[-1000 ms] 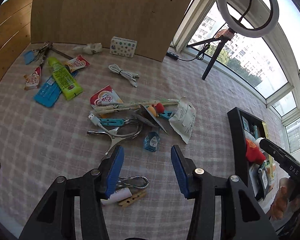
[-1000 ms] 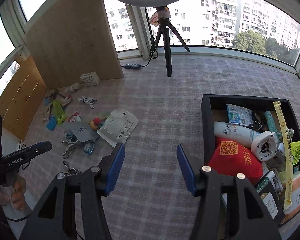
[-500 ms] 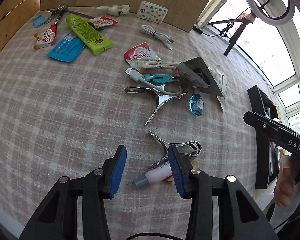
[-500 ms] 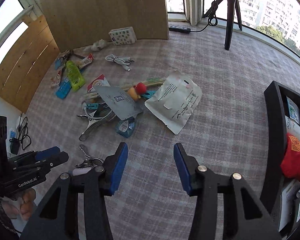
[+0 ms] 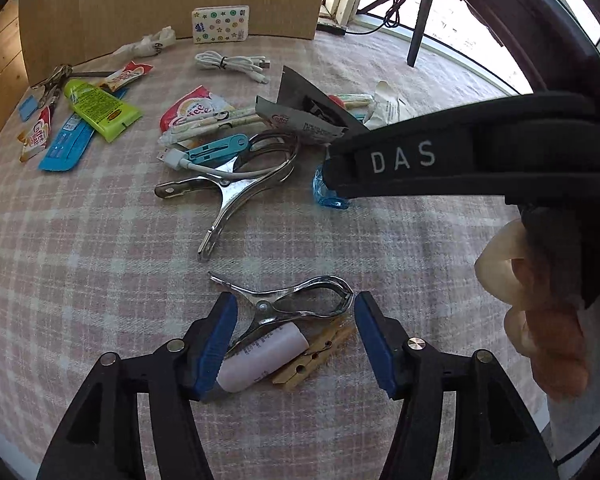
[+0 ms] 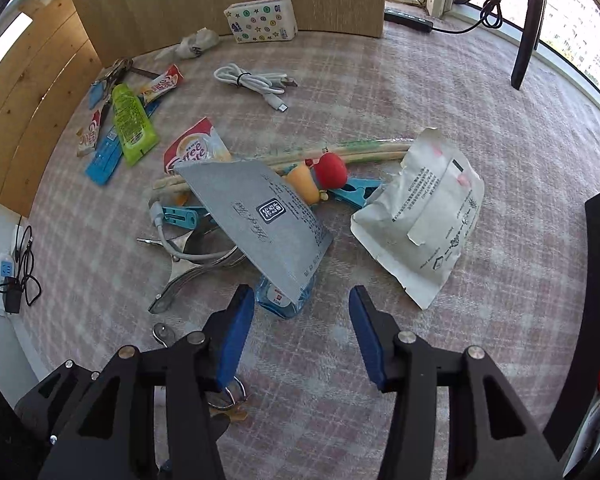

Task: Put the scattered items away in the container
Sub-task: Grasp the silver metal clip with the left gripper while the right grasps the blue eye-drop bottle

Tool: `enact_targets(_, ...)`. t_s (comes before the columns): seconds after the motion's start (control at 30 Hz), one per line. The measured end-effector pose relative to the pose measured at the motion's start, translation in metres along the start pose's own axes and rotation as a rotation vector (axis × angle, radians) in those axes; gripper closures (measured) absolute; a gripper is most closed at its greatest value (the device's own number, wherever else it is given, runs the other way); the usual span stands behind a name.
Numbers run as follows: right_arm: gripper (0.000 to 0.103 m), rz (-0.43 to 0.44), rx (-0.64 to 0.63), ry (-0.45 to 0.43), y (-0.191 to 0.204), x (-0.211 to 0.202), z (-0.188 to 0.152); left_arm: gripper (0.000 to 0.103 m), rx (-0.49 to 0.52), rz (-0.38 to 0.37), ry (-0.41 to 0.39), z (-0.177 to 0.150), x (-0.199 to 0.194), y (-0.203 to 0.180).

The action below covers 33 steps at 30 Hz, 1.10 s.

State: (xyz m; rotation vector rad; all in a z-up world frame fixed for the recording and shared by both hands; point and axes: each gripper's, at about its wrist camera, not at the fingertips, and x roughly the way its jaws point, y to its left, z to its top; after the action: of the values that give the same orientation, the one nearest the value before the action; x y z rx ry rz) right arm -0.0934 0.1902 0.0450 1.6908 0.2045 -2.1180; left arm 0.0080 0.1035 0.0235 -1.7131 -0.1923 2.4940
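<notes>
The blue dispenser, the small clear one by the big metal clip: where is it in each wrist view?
Left wrist: blue dispenser at centre right, mostly hidden behind the right tool's black finger, right of the big metal clip.
Right wrist: blue dispenser at lower centre, just ahead of the open right tool, half under the grey packet.
Shared landmark: the starred white box against the wooden board.

Left gripper [image 5: 295, 332] points steeply down, jaws opening, blue pads [image 5: 219, 344] apart; right gripper [image 6: 302, 332] tilts down too, jaws wide, nothing pressed between them; bare fingers [image 5: 540, 304] wrap its black handle.
</notes>
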Motion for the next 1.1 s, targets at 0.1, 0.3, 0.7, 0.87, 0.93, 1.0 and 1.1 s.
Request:
enact_targets(0.1, 0.054, -0.016, -0.002, 0.012, 0.002, 0.009, 0.005, 0.044, 0.000, 0.012, -0.003, 0.003, 0.006, -0.003)
enact_targets(0.3, 0.054, -0.064, -0.008, 0.058, 0.007, 0.027, 0.010, 0.044, 0.012, 0.020, -0.007, 0.001, 0.014, -0.008)
enact_targets(0.7, 0.073, -0.073, -0.016, 0.048, -0.006, 0.027, 0.008, 0.045, -0.002, 0.015, -0.059, -0.003, 0.002, 0.005)
enact_targets(0.87, 0.073, -0.031, 0.023, 0.050, -0.022, 0.020, -0.003, 0.046, -0.037, 0.001, -0.091, -0.004, -0.008, 0.011)
enact_targets(0.93, 0.073, -0.011, 0.033, 0.049, -0.028, 0.017, -0.009, 0.046, -0.047, 0.006, -0.105, -0.004, -0.012, 0.012)
enact_targets(1.0, 0.073, 0.003, 0.036, 0.040, -0.034, 0.011, -0.017, 0.046, -0.061, 0.001, -0.113, -0.004, -0.017, 0.016)
enact_targets(1.1, 0.073, 0.027, 0.061, 0.027, -0.047, 0.003, -0.026, 0.046, -0.064, 0.004, -0.128, -0.002, -0.024, 0.015)
